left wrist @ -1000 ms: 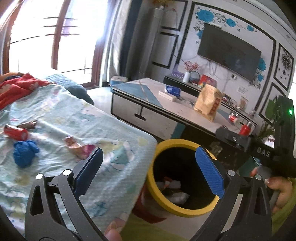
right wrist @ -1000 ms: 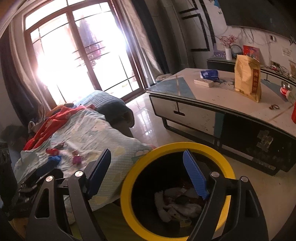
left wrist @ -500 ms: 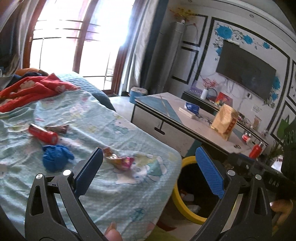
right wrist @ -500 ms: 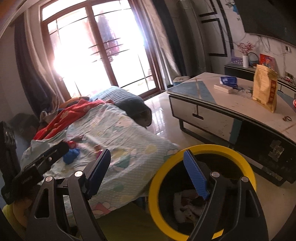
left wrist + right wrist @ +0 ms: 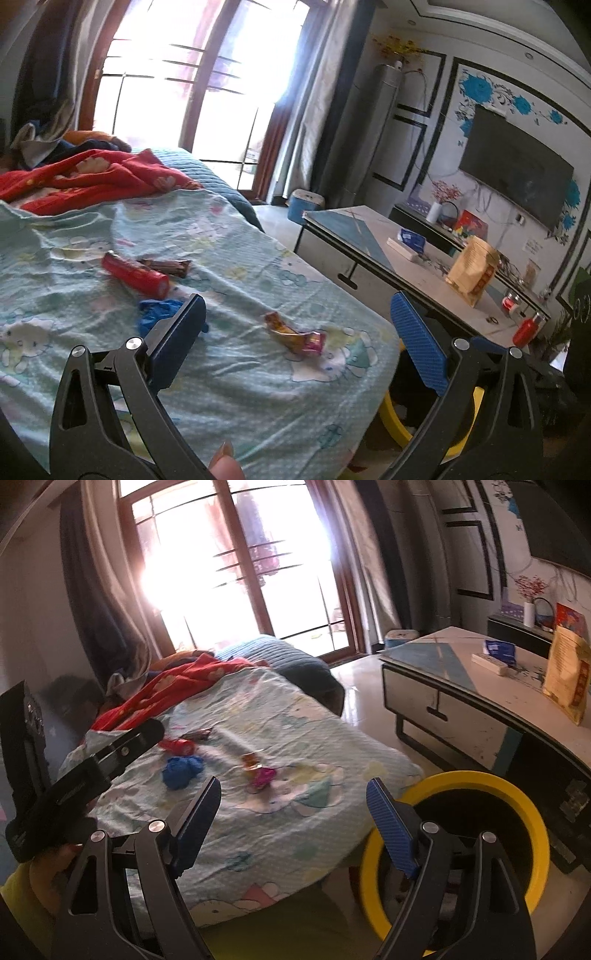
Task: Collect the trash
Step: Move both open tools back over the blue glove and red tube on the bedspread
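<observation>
Several pieces of trash lie on a light blue patterned bedsheet (image 5: 229, 258): a crumpled snack wrapper (image 5: 295, 334) (image 5: 260, 771), a red tube-shaped packet (image 5: 135, 275) (image 5: 177, 745), a brown bar wrapper (image 5: 166, 265) (image 5: 195, 734) and a blue crumpled wad (image 5: 159, 316) (image 5: 181, 770). My left gripper (image 5: 295, 332) hovers open over the sheet, with the snack wrapper showing between its fingers but farther off. My right gripper (image 5: 293, 814) is open too, with nothing in it, between the bed edge and the yellow-rimmed black bin (image 5: 480, 805) (image 5: 393, 413).
A red blanket (image 5: 85, 177) is bunched at the bed's far end. A low white table (image 5: 388, 254) (image 5: 465, 686) with a yellow bag (image 5: 472, 271) and small items stands to the right, a strip of floor between it and the bed. A person's hand (image 5: 48, 871) holds the left gripper.
Both grippers swung left, away from the bin and toward the bed. The bin slid to the right edge of each view and the trash on the sheet came nearer. Jaws stayed open.
</observation>
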`<state>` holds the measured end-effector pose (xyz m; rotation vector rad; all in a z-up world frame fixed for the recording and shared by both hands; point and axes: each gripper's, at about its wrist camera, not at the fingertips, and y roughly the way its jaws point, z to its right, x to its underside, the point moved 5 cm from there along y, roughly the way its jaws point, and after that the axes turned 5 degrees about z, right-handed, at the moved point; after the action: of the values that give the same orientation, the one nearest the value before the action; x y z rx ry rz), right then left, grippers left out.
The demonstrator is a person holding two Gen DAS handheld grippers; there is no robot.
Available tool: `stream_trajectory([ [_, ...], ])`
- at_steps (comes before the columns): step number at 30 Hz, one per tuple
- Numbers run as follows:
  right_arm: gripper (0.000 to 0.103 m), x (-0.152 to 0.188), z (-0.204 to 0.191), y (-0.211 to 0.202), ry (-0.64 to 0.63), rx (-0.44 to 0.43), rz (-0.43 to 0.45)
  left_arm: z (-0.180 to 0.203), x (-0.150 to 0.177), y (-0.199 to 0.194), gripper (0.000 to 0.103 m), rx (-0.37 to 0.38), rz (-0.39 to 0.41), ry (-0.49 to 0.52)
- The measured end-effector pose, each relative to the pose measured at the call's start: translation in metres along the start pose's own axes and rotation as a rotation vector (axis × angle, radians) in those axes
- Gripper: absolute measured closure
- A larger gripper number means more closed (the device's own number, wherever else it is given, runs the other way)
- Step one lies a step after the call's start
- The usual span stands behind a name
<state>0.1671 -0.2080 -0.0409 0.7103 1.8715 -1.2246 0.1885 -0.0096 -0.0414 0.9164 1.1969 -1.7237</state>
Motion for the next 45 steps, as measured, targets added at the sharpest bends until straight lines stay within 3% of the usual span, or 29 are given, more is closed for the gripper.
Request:
stream_trajectory([
  [18, 0.024, 0.005, -0.062, 0.05, -0.094, -0.079, -0.067, -0.081, -0.011, -0.006, 0.011, -0.135, 0.031, -0.112],
  [34, 0.024, 0.013, -0.131, 0.134, -0.212, -0.181, -0.169, -0.164, -0.015, 0.0, 0.011, -0.221, 0.007, -0.264],
  [45, 0.025, 0.025, -0.15, 0.189, -0.214, -0.209, -0.25, -0.193, -0.01, 0.046, 0.033, -0.146, -0.108, -0.399],
])
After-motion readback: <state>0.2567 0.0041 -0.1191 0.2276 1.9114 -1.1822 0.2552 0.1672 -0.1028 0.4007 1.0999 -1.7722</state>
